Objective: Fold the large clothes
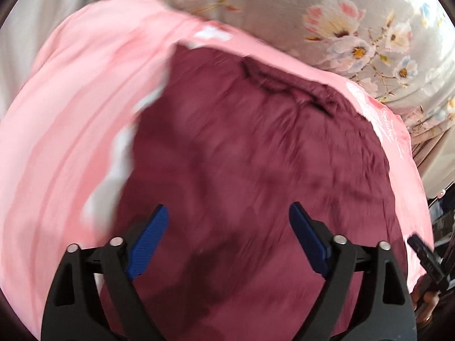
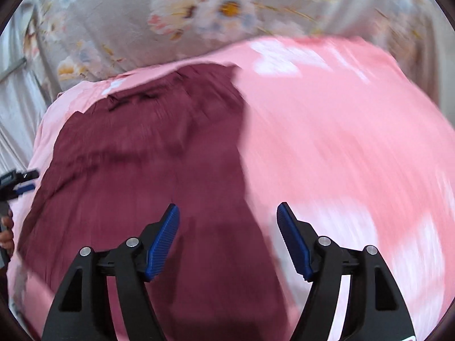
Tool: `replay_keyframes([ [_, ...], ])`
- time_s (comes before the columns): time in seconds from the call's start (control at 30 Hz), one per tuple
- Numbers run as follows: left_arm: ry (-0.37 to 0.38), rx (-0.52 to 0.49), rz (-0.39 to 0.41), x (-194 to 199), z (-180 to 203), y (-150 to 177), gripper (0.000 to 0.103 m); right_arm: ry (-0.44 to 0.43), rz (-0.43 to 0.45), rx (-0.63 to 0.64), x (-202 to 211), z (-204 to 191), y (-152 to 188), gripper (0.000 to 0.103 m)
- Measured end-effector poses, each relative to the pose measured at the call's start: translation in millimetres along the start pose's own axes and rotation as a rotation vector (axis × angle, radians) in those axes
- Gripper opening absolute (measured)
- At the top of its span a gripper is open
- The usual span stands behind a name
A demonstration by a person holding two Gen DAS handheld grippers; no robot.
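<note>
Floral bedsheet (image 1: 355, 14) behind; pink cover (image 1: 57, 113) beneath. Maroon garment (image 1: 241, 142) spread flat, collar at 12 o'clock. Left gripper (image 1: 227, 236) wide, empty; right gripper (image 2: 227, 233) wide, empty, over garment's 3 o'clock edge. Risk: blurred view, pinch grabs pink cover too.

Each gripper (image 1: 229, 218) (image 2: 228, 217) has black arms, silver rivets, ribbed blue pads.
</note>
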State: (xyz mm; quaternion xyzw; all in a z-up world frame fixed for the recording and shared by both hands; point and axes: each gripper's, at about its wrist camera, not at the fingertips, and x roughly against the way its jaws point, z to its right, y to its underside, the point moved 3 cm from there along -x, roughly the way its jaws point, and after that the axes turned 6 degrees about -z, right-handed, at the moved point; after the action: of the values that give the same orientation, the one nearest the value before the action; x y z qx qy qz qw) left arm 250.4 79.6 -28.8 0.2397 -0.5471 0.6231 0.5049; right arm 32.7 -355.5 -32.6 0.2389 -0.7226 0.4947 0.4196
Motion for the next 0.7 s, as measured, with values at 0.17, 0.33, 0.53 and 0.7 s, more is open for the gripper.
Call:
replay_keyframes([
  [0.17,-0.049,0.104,-0.015,30.1,-50.1,68.1,0.087,-0.08,-0.061,-0.105,24.9,26.5,70.8,0.069],
  [0.33,0.011,0.216,0.002,36.2,-70.6,107.2,0.087,-0.169,-0.03,-0.192,25.2,22.4,88.1,0.07],
  [0.53,-0.054,0.224,0.042,39.2,-62.1,116.1,0.045,-0.183,-0.009,-0.237,13.7,6.7,79.6,0.025],
  [0.7,-0.032,0.196,0.043,56.4,-54.6,121.4,0.009,-0.186,0.051,-0.196,38.0,-6.3,83.5,0.003],
])
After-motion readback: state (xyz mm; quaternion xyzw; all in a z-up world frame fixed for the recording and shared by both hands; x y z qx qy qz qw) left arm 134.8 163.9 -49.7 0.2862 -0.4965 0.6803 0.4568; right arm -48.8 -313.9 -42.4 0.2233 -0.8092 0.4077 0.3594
